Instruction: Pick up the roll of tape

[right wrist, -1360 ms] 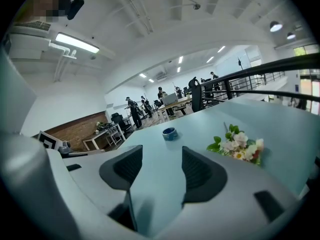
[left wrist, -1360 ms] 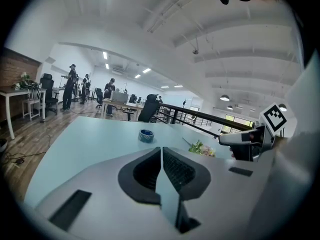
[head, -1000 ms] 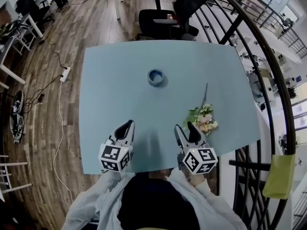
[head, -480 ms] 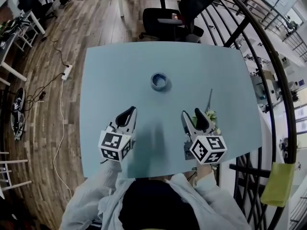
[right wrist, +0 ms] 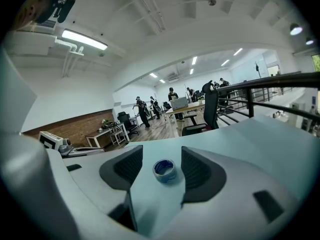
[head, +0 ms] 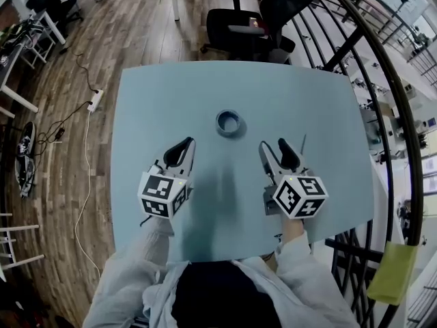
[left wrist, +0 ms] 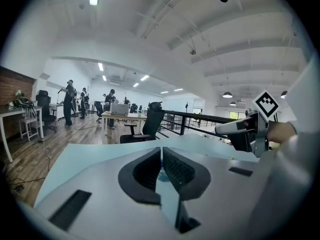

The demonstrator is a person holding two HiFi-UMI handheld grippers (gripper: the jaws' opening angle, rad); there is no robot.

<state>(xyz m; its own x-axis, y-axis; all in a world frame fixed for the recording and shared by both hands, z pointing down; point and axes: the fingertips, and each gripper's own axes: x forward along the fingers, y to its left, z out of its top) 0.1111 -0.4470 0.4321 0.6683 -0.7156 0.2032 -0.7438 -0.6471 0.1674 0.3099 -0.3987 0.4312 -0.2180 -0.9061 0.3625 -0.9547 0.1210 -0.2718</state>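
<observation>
Pickup not begun: tape roll (head: 229, 123) lies untouched on bench (head: 147, 101), at 11 o'clock from right tool (head: 274, 152), jaws apart, well short. Left tool (head: 179, 157) closed, empty.

The table (head: 136, 115) is being viewed steeply from overhead and, in both gripper views, low across its top; the roll of tape (head: 229, 123) is being shared.
</observation>
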